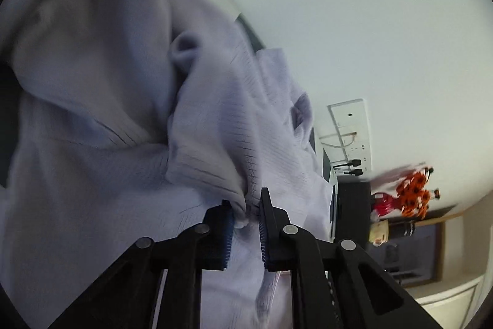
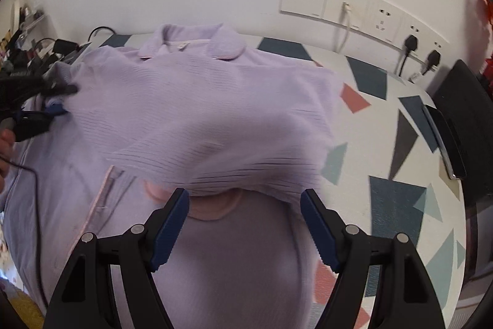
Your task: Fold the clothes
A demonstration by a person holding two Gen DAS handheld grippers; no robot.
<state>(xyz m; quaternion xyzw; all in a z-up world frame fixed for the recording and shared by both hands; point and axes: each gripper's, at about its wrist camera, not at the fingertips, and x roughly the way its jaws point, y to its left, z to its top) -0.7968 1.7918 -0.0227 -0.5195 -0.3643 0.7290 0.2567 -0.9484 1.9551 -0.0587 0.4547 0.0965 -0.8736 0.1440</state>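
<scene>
Left wrist view: the left gripper [image 1: 246,207] has its fingers [image 1: 220,224] drawn narrow, pinching a bunched fold of the lilac ribbed garment [image 1: 101,100] between the blue pads; the cloth rises from the pinch and fills the left and centre of the view. To the right, a white wall [image 1: 369,20] carries a panel of sockets [image 1: 349,131] with two black plugs, and beyond them stand a red and orange ornament [image 1: 409,193] and a framed dark panel [image 1: 413,252].

Right wrist view: at the far left edge the left gripper [image 2: 58,99] clamps the garment's side, with part of a hand [image 2: 6,141] and a thin black cable [image 2: 35,205] just beside it. The garment [image 2: 200,100] lies spread on the worktop [image 2: 385,119], which has a white cover printed with dark blue, teal and coral shapes; the collar [image 2: 188,43] points toward the wall, and a folded layer with a ribbed hem [image 2: 234,174] lies across the middle, blurred. The right gripper [image 2: 245,199] has its fingers [image 2: 317,230] wide apart, one on each side of that hem, the pads not pressing on it. At right, a dark flat device [image 2: 443,141] rests on the worktop near the wall sockets [image 2: 363,8].
</scene>
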